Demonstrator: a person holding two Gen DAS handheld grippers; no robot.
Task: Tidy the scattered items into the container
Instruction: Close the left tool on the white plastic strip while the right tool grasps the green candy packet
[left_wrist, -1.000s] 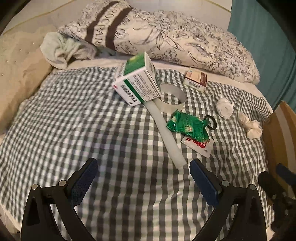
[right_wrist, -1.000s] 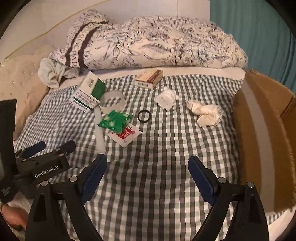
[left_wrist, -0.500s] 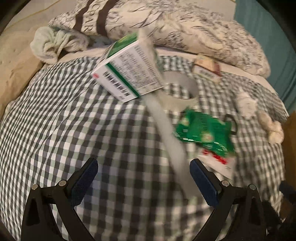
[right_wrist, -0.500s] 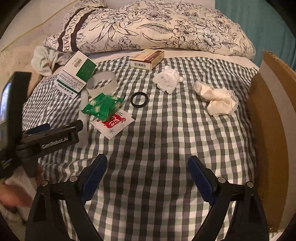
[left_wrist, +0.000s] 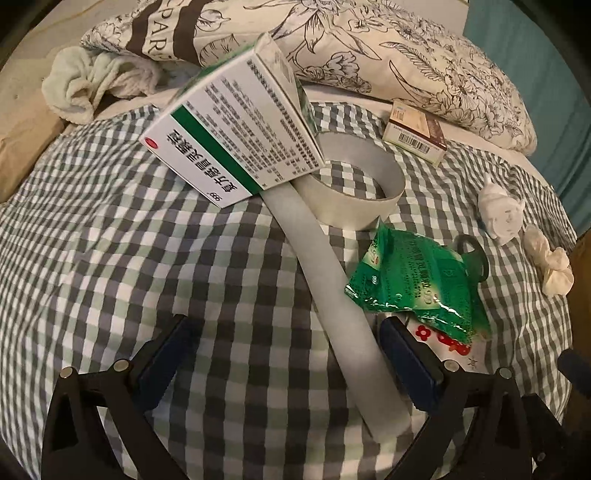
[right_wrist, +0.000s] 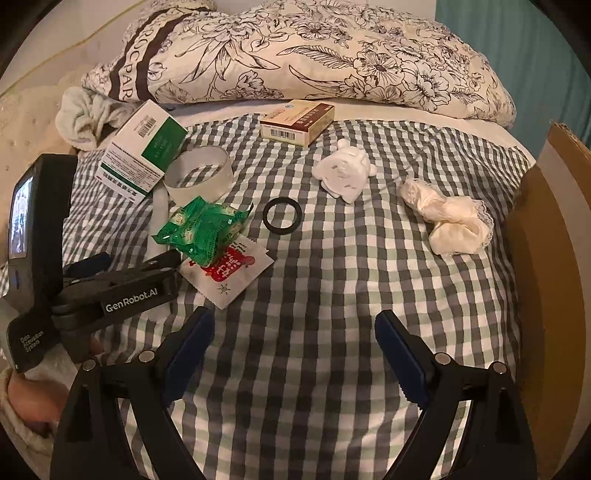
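Left gripper (left_wrist: 288, 347) gaped wide, empty, astride the white paper strip (left_wrist: 332, 295) on the checked bedspread (left_wrist: 110, 258); its long axis ran from beneath the green-and-white medicine box (left_wrist: 236, 136) toward the camera. Right gripper (right_wrist: 295, 343) likewise wide, empty.

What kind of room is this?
Probably a bedroom, on a bed: a floral pillow lies at the head, a checked sheet covers the soft surface, and a curtain hangs behind.
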